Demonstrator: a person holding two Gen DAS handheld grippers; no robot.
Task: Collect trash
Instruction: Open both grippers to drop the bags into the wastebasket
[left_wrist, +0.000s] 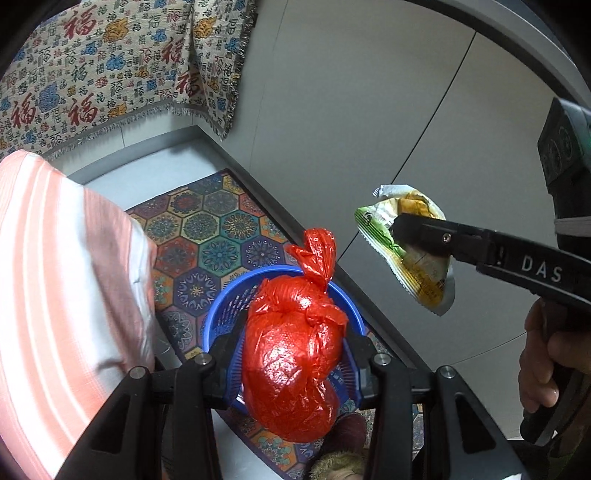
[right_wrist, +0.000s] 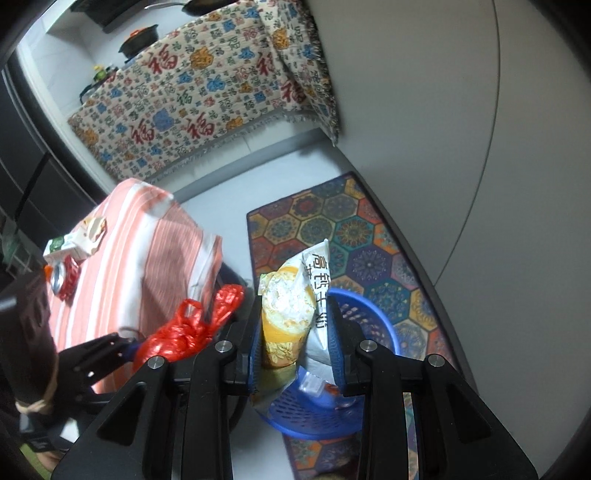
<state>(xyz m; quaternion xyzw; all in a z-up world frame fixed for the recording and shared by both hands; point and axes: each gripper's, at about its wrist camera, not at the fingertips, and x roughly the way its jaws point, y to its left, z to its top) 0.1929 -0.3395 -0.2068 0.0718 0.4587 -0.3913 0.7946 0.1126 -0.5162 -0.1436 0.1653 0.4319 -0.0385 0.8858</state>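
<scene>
At the far left of the right wrist view a table draped in a pink-and-white striped cloth (right_wrist: 147, 243) carries 3 bits of litter near its left edge: a small white and green carton (right_wrist: 68, 248), a crushed red can (right_wrist: 65, 278) just below it, and a crumpled pale wrapper (right_wrist: 95, 226) just above; right of the table's near corner the left gripper (left_wrist: 295, 354) holds a knotted red plastic bag (left_wrist: 291, 354), its 2 jaws pressed against the bag's flanks at a middling spread; in the left wrist view the bag hangs directly over a blue perforated basket (left_wrist: 221, 314), whose rim shows behind it; the basket stands on a rug of coloured hexagons (left_wrist: 207, 225) that lies on a pale grey floor (left_wrist: 369, 110) along the foot of a grey wall; further right the right gripper (right_wrist: 295, 332) is clamped narrowly on a snack packet (right_wrist: 291, 306), white, yellow and green with printed characters, the packet upright between the blue-lined pads and poised above the basket's opening; inside the basket, below the packet, a few scraps of wrapper (right_wrist: 314, 384) lie on the bottom; from the left wrist view the same packet juts out of the black jaws at the right side of the frame, and a hand (left_wrist: 546, 362) grips the tool's handle beneath; across the back of both views a fringed cloth (left_wrist: 110, 74) printed with red, blue and orange characters hangs over a counter; a dark pot (right_wrist: 140, 38) stands on top of that counter at its left end.
</scene>
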